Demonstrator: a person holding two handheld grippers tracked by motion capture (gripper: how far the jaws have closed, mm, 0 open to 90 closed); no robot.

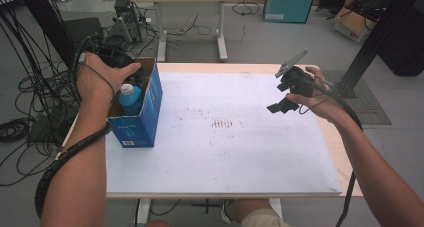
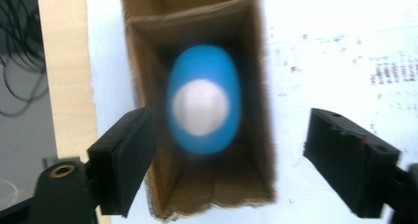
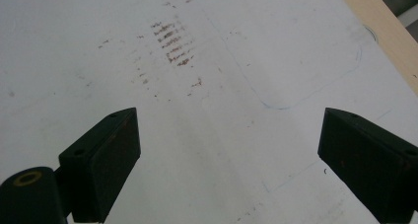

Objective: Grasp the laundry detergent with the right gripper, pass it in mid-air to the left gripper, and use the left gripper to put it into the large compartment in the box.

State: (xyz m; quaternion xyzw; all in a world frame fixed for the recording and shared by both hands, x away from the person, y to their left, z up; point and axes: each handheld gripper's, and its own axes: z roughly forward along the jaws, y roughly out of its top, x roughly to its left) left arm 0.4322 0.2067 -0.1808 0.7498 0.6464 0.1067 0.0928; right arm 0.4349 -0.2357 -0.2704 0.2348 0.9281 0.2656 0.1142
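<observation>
I am holding the left gripper directly above an open-topped blue cardboard box at the table's left edge, its jaws standing wide apart with nothing pressed between them. Through the left gripper view, I am looking straight down between the two black pads at a blue bottle with a white cap, which is standing upright inside the box, slightly blurred, with brown cardboard walls on every side. In the high view the same bottle is poking up past the box rim, just beneath my left hand, and a black ribbed cable is trailing down along the forearm.

I am keeping the right gripper raised over the right side of the table, well apart from the box, and its jaws are also gaping wide and gripping nothing. My right hand is wrapping its body, with the grey three-cornered plate tilting upward on top. The right gripper view is looking down between its pads at the white sheet covering the table, where a patch of brownish smudges is marking the paper and a faint blue pen outline is curving beside the wooden table edge.
</observation>
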